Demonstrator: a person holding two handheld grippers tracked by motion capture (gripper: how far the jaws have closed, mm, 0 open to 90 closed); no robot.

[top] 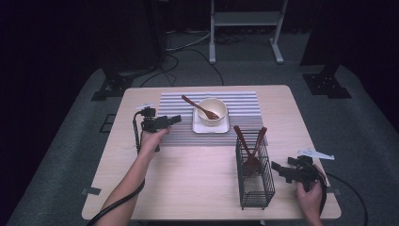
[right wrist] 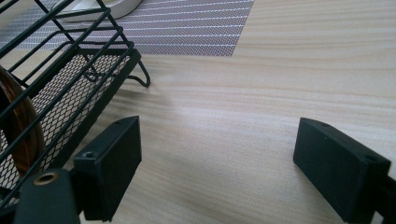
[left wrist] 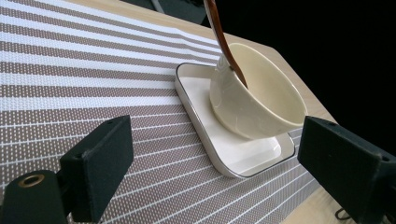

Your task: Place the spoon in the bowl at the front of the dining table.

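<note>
1. A person at a wooden table [top: 188,179] is holding the left gripper [top: 175,118] just beside a cream bowl [top: 211,110], jaws spread wide and gripping nothing.
2. The bowl is sitting on a white square plate [top: 197,128] on the striped placemat [top: 244,101]; in the left gripper view the bowl [left wrist: 261,98] is lying between the two open pads, further ahead.
3. A wooden spoon [top: 200,108] is leaning inside the bowl, its handle [left wrist: 219,32] rising over the rim toward the far left (likely the piece being reached for).
4. The right gripper [top: 281,171] is waiting beside the black wire caddy [top: 256,188], jaws equally wide and empty over bare wood, as the right gripper view is showing.
5. Two more wooden utensils [top: 249,143] are standing in the caddy, handles crossed.
6. Doing it well, by this reading, means approaching the handle above the rim, pads squared to either side of the thin stem, and closing only once it is centred.
7. Lifting should be going along the handle's slant, since a sideways tug could be tipping the bowl or sliding the plate.
8. The right gripper could be steadying the caddy [right wrist: 70,70] if the spoon is heading there.
</note>
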